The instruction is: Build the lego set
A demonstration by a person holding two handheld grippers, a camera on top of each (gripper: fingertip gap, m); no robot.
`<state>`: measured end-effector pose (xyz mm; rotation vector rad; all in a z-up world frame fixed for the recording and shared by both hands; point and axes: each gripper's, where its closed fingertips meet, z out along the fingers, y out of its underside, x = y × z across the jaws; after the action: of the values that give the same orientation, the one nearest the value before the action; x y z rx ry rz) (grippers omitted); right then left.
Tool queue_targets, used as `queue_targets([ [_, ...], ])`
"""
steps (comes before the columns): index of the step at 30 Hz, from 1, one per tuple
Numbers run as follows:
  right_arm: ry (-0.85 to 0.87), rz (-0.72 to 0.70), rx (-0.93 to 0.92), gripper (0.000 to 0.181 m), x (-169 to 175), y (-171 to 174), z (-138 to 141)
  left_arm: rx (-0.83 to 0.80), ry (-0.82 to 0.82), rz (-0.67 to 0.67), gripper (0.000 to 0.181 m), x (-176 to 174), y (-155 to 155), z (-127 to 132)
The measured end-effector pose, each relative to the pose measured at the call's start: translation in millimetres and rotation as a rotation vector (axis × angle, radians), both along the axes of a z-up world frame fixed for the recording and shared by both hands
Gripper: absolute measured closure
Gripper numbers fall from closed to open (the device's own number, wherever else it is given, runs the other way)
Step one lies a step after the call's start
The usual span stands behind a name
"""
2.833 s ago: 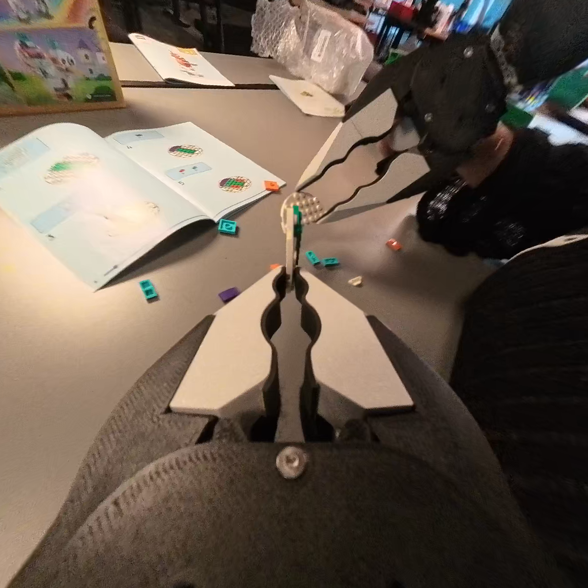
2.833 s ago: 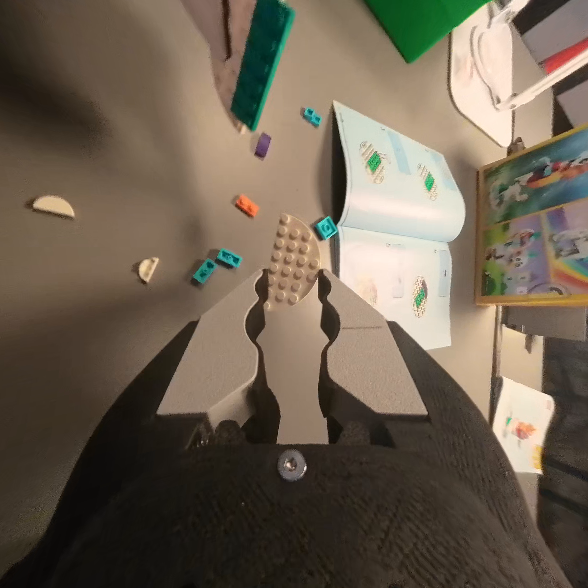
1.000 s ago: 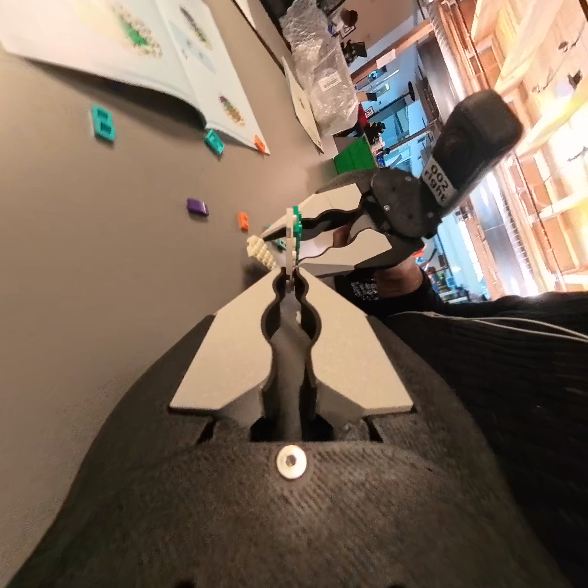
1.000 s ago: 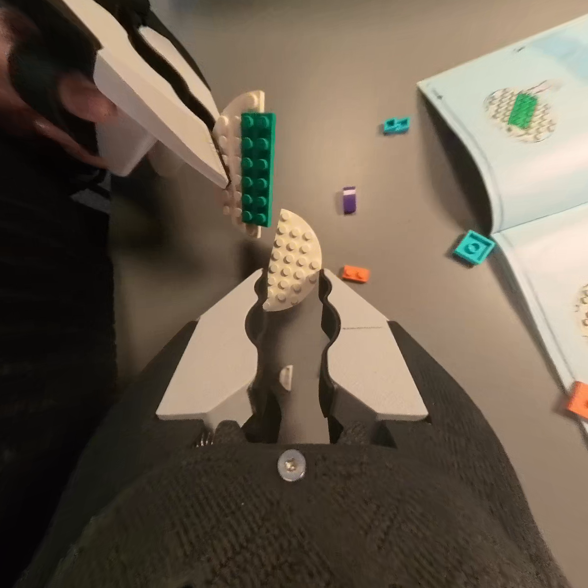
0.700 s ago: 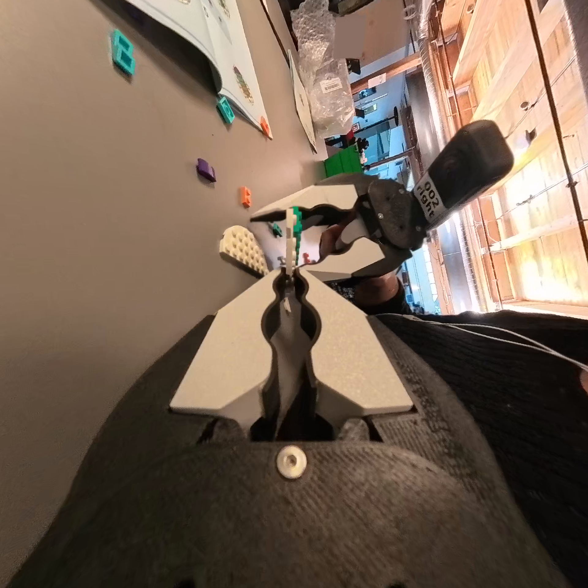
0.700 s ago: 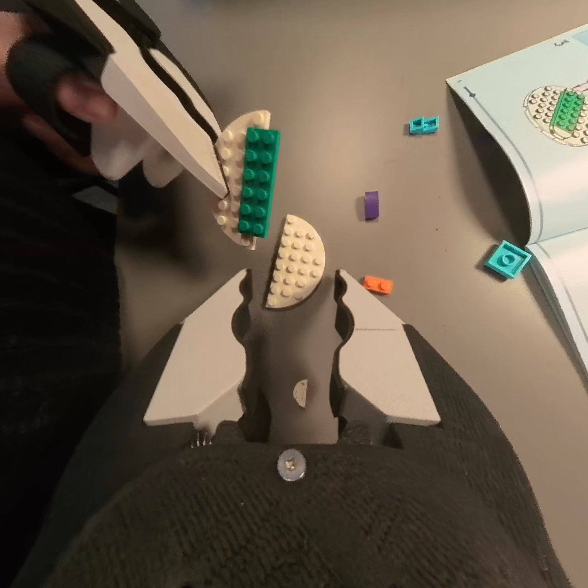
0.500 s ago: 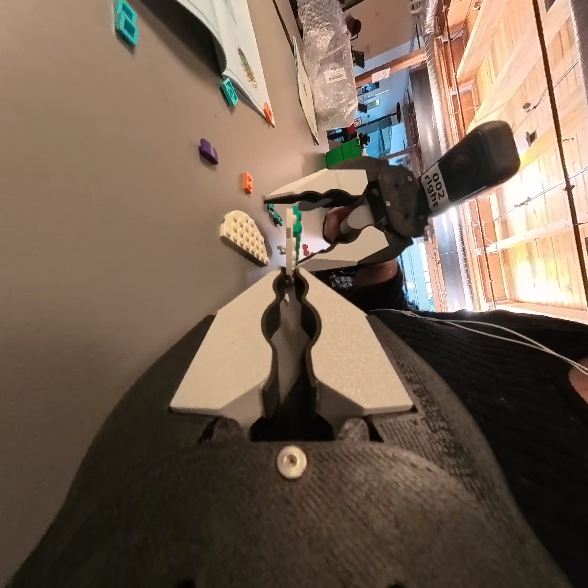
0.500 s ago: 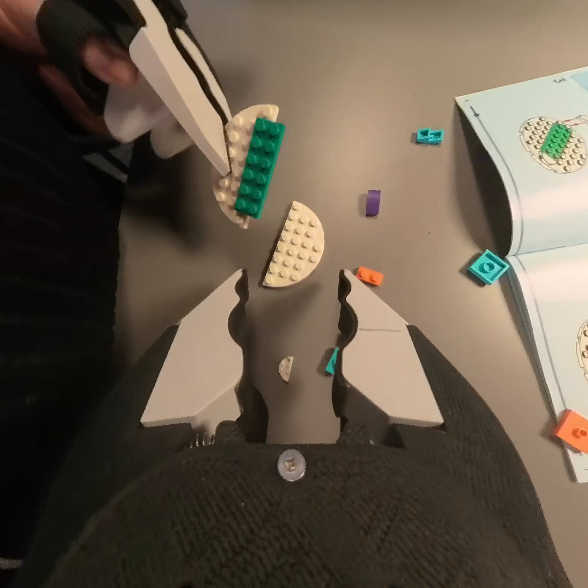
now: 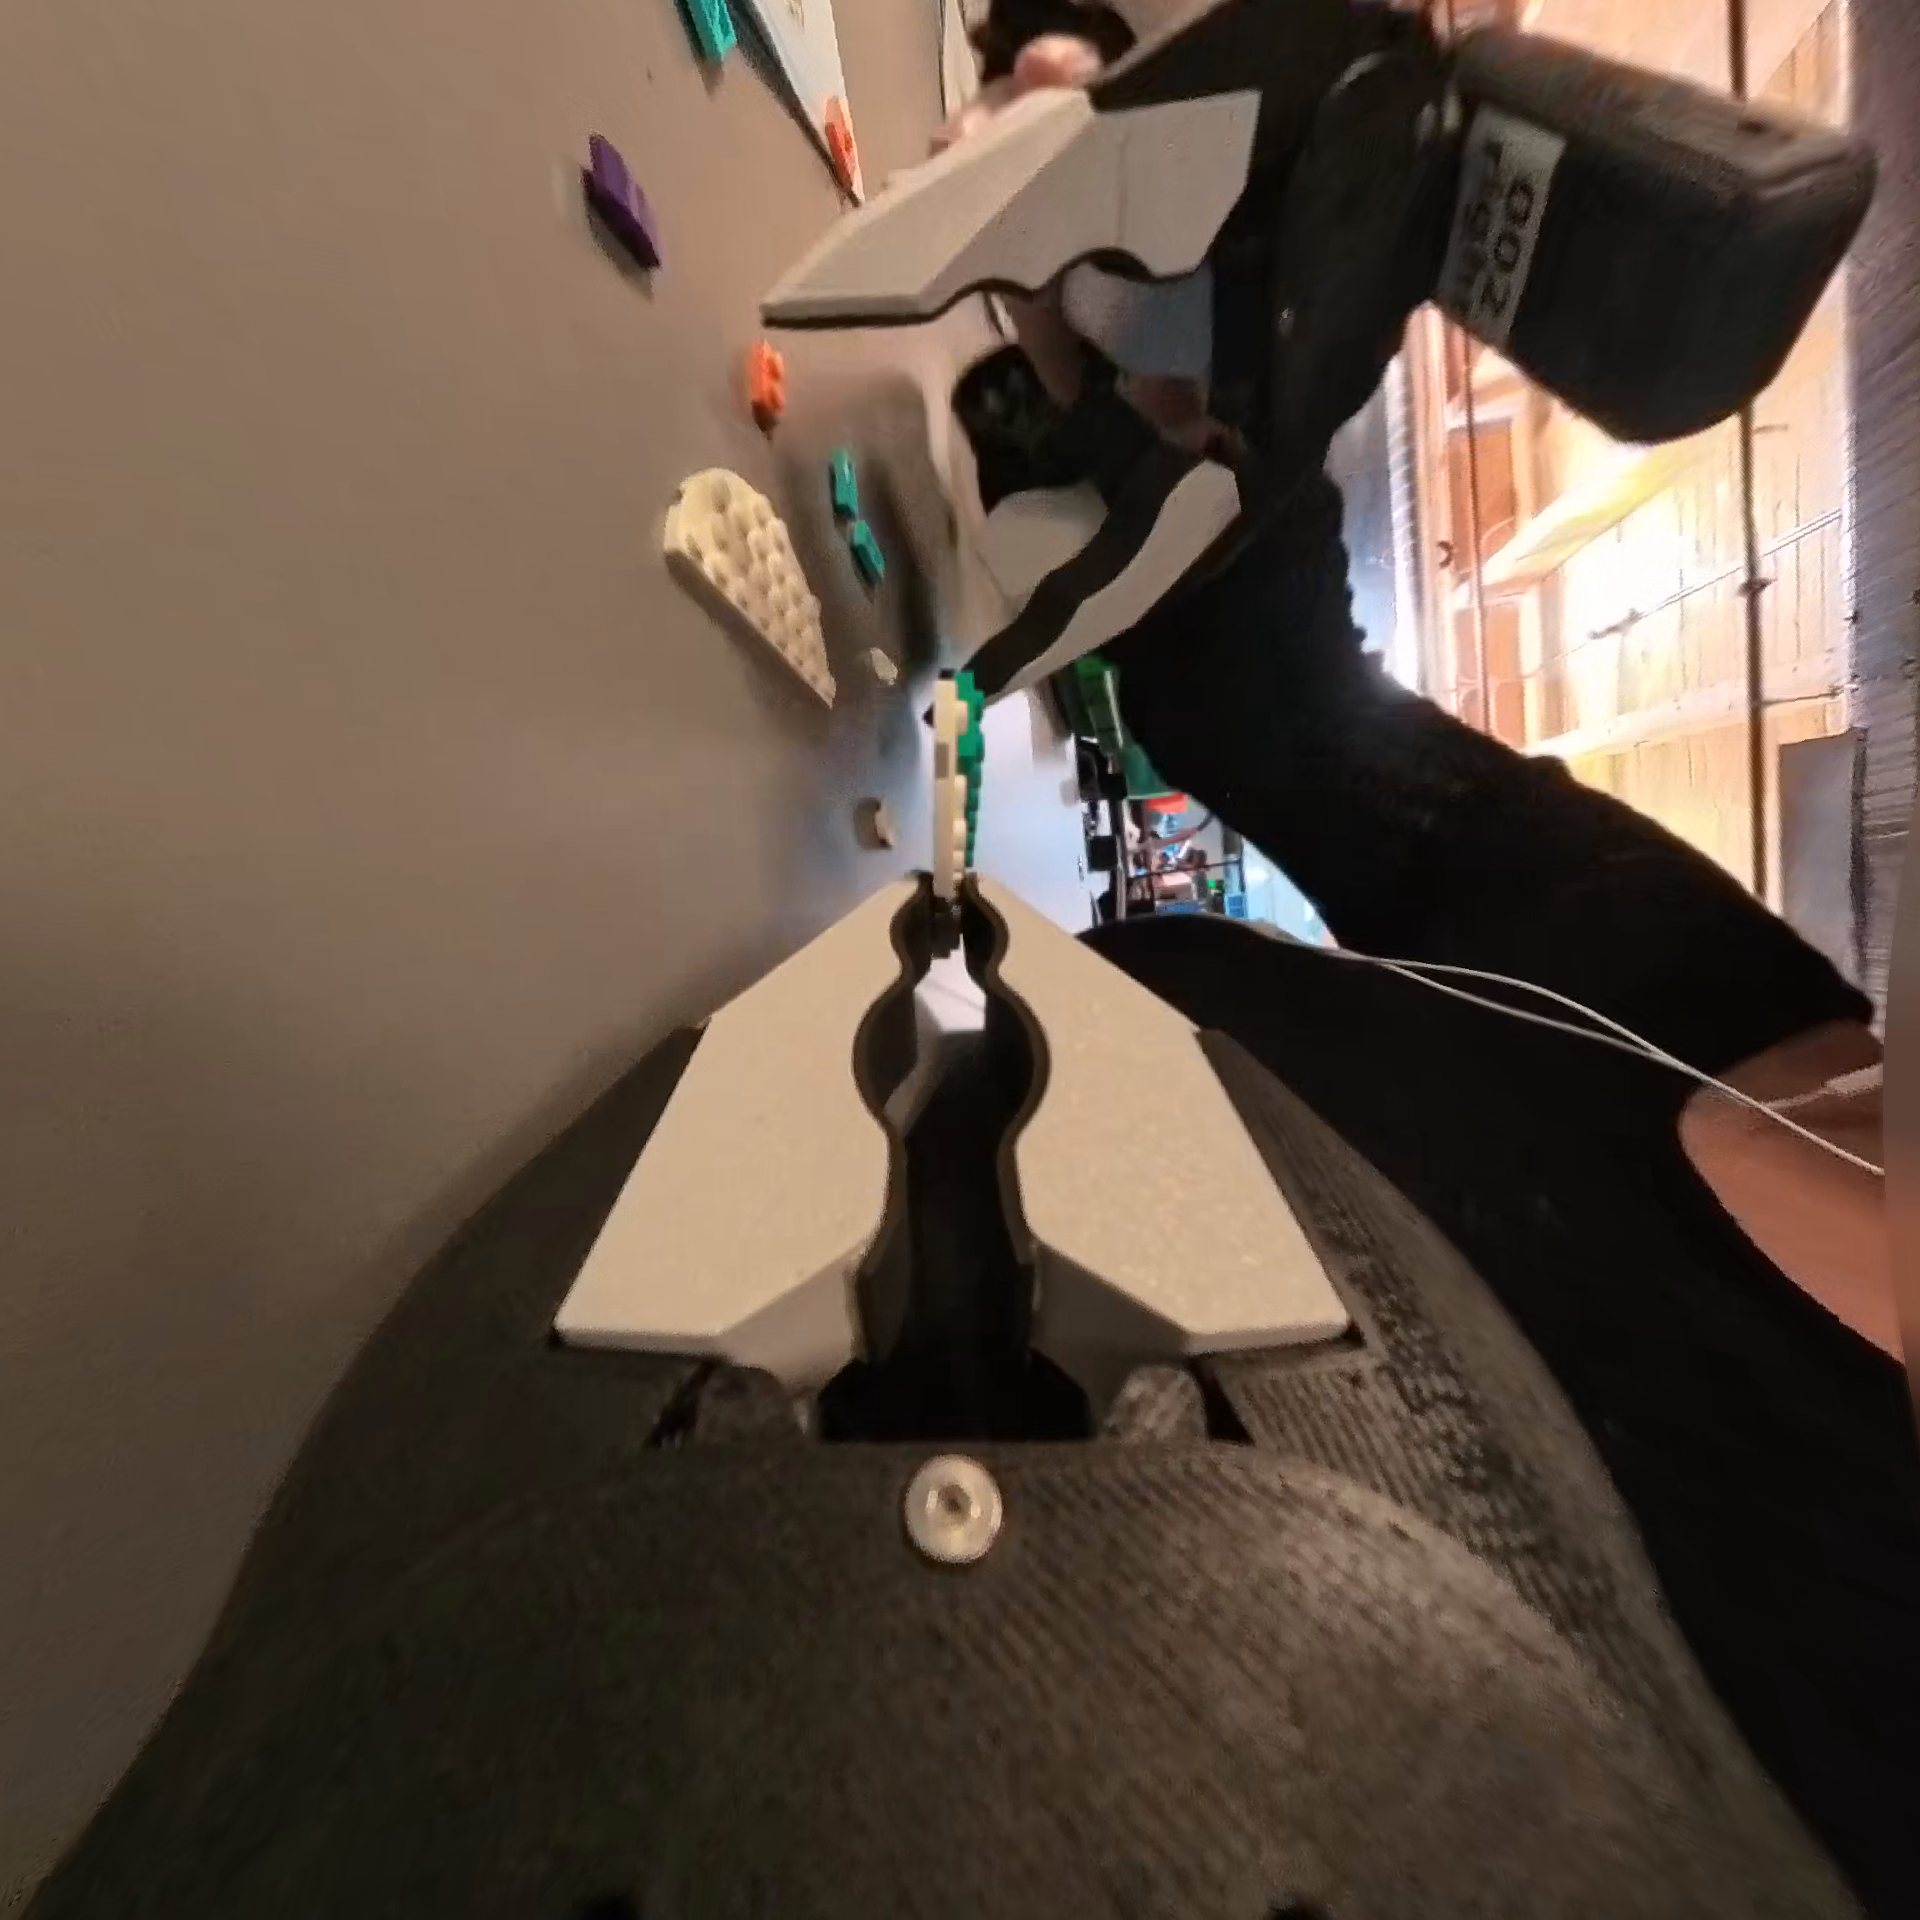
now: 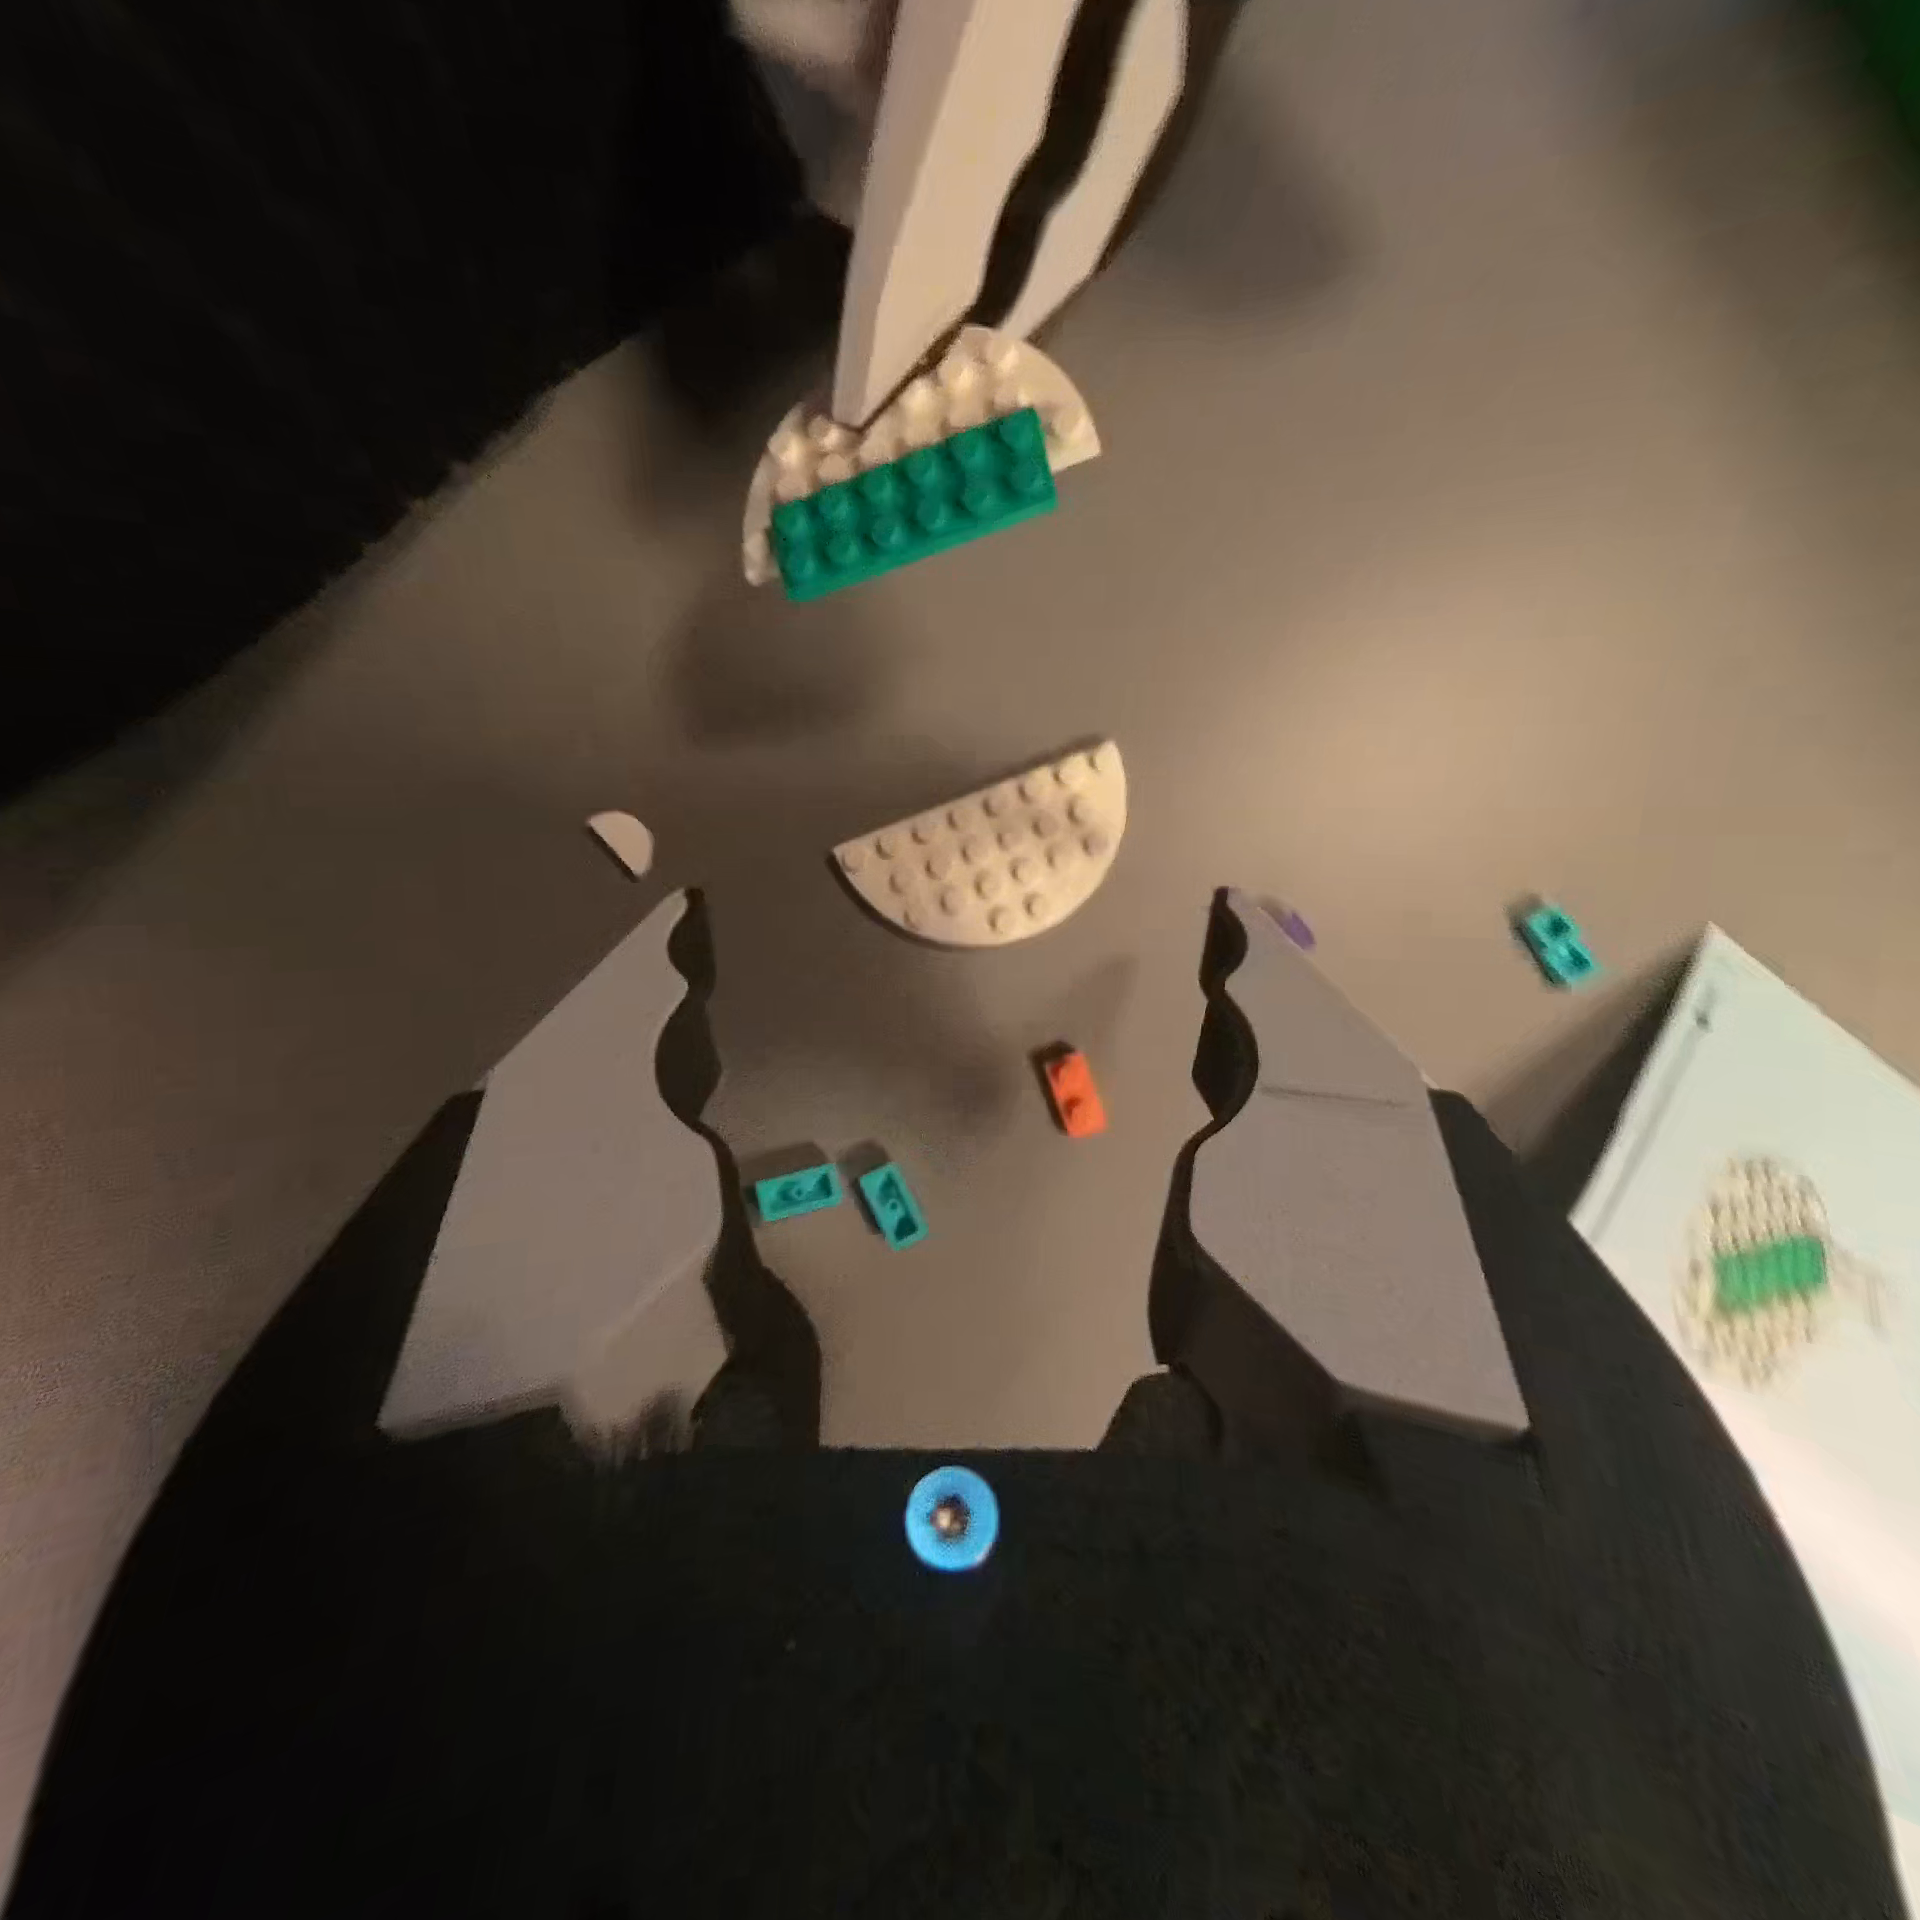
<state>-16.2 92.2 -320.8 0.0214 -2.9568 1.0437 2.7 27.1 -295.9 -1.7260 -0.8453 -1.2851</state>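
My left gripper (image 9: pixel 948 896) is shut on the edge of a white half-round plate with a green plate (image 9: pixel 954 774) stuck on it, seen edge-on. In the right wrist view this assembly (image 10: pixel 914 499) hangs above the grey table (image 10: pixel 1455 623), held from above by the left gripper (image 10: pixel 935 374). A second white half-round plate (image 10: pixel 987 852) lies loose on the table, studs up, just beyond my right gripper (image 10: pixel 956 904), which is wide open and empty. This loose plate (image 9: pixel 748 582) and the open right gripper (image 9: pixel 873 499) also show in the left wrist view.
Small loose pieces lie around: an orange plate (image 10: pixel 1075 1091), two teal tiles (image 10: pixel 795 1190), another teal piece (image 10: pixel 1555 940), a purple piece (image 10: pixel 1288 923) and a small white half-round tile (image 10: pixel 621 840). The open instruction booklet (image 10: pixel 1766 1195) lies at the right. A person's dark sleeve (image 9: pixel 1455 810) is close by. The teal piece (image 10: pixel 1555 940) lies some 8 cm from my right tips, 15 cm from my left tips.
My right gripper let go of the second half-round plate, which now lies on the table, opened wider and drew back. My left gripper keeps its hold on the assembly.
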Motion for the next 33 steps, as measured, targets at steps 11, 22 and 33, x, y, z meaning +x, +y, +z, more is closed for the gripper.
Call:
queue_targets([
  [11,-0.048,0.282,0.043,0.111,-5,-9,-16,0.047,-0.045,0.088,0.177,-6,-16,7],
  [22,-0.021,0.291,-0.014,0.121,-1,-17,-17,0.062,-0.057,0.084,0.177,-13,-14,7],
  [33,0.364,-0.008,-0.133,0.122,-27,-25,23,0.088,0.225,0.044,0.177,-22,13,16],
])
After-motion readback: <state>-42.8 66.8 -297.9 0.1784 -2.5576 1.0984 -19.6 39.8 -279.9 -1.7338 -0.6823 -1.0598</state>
